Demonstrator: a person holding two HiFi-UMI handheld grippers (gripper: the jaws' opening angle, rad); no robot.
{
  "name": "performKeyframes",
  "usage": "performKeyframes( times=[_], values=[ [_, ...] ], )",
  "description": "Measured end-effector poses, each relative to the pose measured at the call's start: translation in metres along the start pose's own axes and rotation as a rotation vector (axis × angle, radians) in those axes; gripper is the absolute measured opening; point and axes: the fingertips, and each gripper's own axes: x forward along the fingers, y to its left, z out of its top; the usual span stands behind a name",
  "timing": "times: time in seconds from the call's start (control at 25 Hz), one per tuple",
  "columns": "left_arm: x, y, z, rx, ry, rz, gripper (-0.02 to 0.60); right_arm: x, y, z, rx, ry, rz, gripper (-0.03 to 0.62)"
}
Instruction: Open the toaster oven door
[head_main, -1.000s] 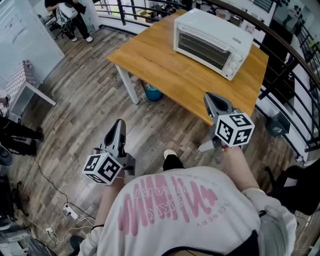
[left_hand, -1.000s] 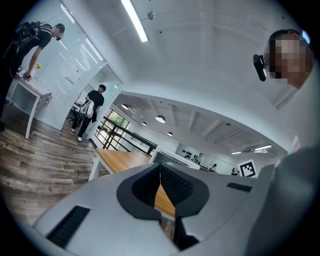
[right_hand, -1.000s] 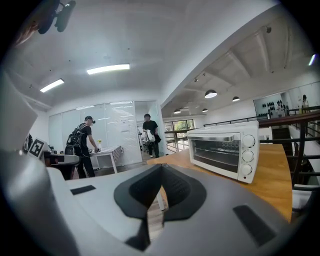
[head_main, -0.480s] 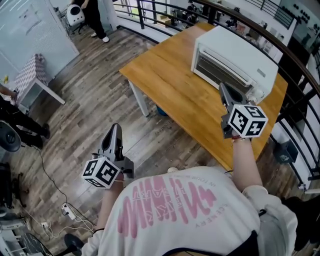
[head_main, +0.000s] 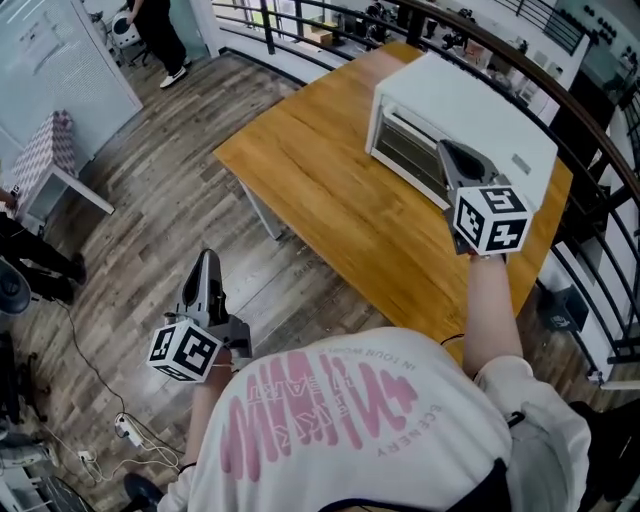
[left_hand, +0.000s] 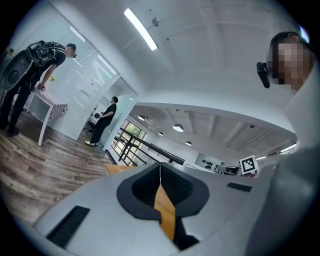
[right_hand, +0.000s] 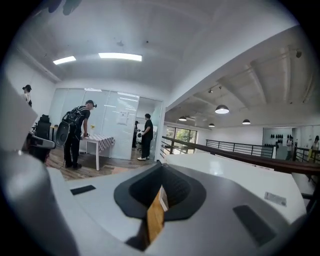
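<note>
Wood-plank flooring surrounds a wooden table (head_main: 320, 200) that stands beside a dark railing (head_main: 590, 110). Other persons stand well off at the far side of the room.

The white toaster oven (head_main: 480, 100) sits on the table directly ahead of the right gripper (head_main: 447, 150). Its glass door (head_main: 400, 150) is closed. The right gripper is held over the table, pointing roughly level at the right portion of the door. Its tips are near the door, and judged from the head view they are apart from it. Its jaws are pressed together with nothing between them.

The left gripper (head_main: 206, 258) hangs over the floor, off the table's near edge. The oven lies well ahead of it and to its right. Its jaws also meet at the tips, empty.

Assessment: the approach step is in hand, and the door is not yet opened. The handle cannot be made out from these views.

The next move calls for the right jaws to part and come to the handle, presumably along the door's upper edge. They should then clamp it and draw it toward the person and downward. The oven looks light, so it may slide on the table if pulled sharply.
</note>
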Motion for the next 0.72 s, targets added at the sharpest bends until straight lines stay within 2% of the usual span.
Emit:
performKeyframes(
  times=[0.16,0.32,0.48,0.72],
  values=[
    [0.010,-0.002,-0.007,0.011,0.015,0.006,0.021,0.013,-0.018,-0.016,-0.026,0.083,0.003,0.011],
    [0.018,0.000,-0.009,0.011,0.024,0.020,0.021,0.022,-0.019,-0.022,-0.051,0.142,0.047,0.031],
    [0.025,-0.005,-0.008,0.021,0.029,0.014,0.021,0.026,-0.018,-0.026,-0.161,0.209,0.065,0.051],
    [0.033,-0.008,-0.008,0.026,0.029,0.013,0.021,0.036,-0.014,-0.046,-0.346,0.388,0.097,0.074]
  ],
)
